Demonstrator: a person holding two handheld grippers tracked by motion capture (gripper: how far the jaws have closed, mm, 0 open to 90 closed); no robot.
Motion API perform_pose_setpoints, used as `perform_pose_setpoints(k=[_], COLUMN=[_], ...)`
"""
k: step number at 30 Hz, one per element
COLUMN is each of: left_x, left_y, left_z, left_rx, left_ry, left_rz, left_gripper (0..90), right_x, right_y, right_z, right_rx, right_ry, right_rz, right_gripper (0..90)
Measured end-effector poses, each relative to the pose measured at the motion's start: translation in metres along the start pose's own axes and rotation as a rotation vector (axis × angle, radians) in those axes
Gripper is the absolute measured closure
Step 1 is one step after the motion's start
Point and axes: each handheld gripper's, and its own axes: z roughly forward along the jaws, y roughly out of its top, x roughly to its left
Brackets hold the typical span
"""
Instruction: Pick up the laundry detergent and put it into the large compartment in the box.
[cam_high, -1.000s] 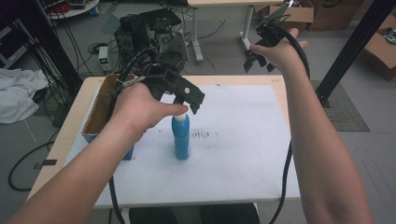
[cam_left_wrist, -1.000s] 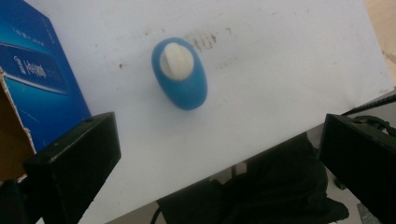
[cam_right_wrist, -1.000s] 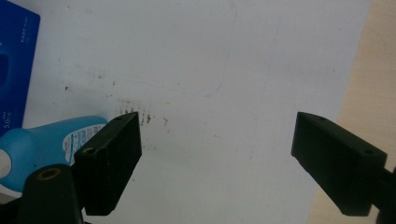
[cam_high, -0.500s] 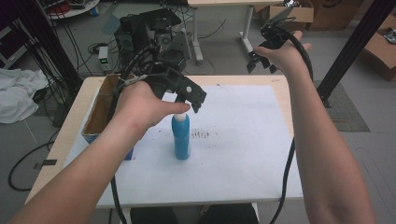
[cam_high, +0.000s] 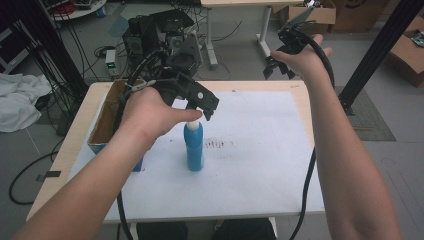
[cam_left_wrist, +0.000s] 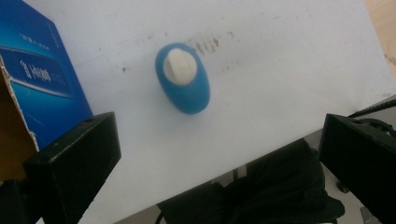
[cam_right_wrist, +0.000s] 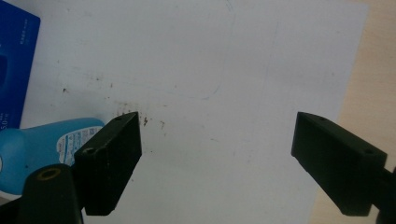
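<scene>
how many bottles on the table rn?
1: a blue bottle with a white cap, upright on the white sheet right of the open box, below the left gripper. The box's inside is partly hidden.

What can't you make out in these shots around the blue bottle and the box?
- Bottle cap, high view: the left hand and left gripper cover it.
- Box contents, high view: hidden by the forearm and box wall.
- Bottle label, right gripper view: too small and blurred; a jaw cuts it off.
- Box print, left gripper view: blurred, cut by the edge.
</scene>
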Motion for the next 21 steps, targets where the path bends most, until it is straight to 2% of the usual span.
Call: perform_pose_setpoints(k=[7, 21], left_x=[0.001, 0.002], left_y=[0.002, 0.009], left_z=[0.003, 0.014], left_rx=[-0.005, -0.008], left_ry=[0.003, 0.055], left_rz=[-0.007, -0.037], left_gripper=[0.1, 0.1], right_x=[-0.002, -0.001], right_y=[-0.001, -0.002], right_z=[0.000, 0.004], right_rx=[-0.003, -0.022], right_ry=[0.002, 0.010], right_rz=[0.000, -0.005], right_gripper=[16.2, 16.2])
